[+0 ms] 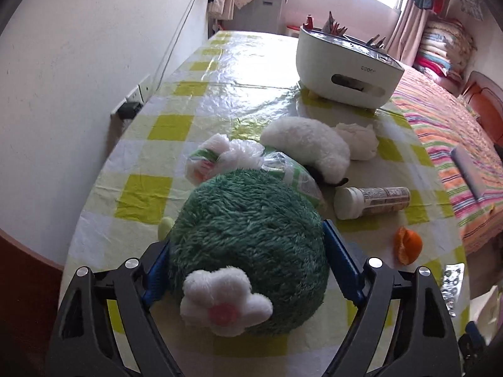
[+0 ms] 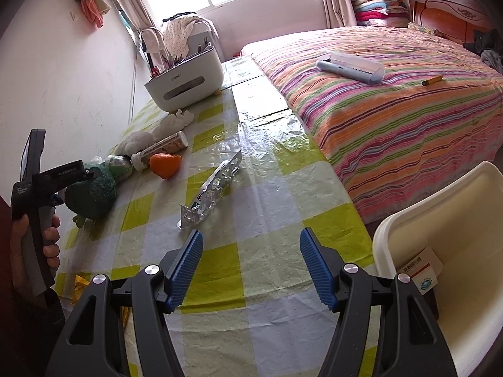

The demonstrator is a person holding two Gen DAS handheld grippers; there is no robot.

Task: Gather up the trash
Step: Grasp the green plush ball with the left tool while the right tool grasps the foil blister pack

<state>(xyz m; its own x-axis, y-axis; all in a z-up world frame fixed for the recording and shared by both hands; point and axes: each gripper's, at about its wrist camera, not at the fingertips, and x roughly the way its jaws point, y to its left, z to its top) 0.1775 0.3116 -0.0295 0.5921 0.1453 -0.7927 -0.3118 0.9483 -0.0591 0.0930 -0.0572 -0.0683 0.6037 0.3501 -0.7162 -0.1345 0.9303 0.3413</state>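
Observation:
A green plush toy [image 1: 245, 207] with a white flower fills the gap between the blue pads of my left gripper [image 1: 246, 245], which press its sides. Beyond it lie a plastic wrapper [image 1: 204, 163], a white plush [image 1: 308, 147], a crumpled tissue [image 1: 358, 139], a toppled bottle [image 1: 371, 202] and an orange peel [image 1: 408, 245]. My right gripper [image 2: 251, 234] hangs open over the checked tablecloth [image 2: 220, 282] with nothing between its fingers. A silver blister pack [image 2: 210, 194] lies just ahead of it. A cream bin [image 2: 440, 235] stands at its right.
A white organiser box [image 2: 185, 84] with pens stands at the table's far end. A bed with a striped cover [image 2: 393, 110] runs along the table's right edge. The wall with a socket [image 1: 132, 103] is at the left. A yellow scrap [image 2: 78, 286] lies near the front left.

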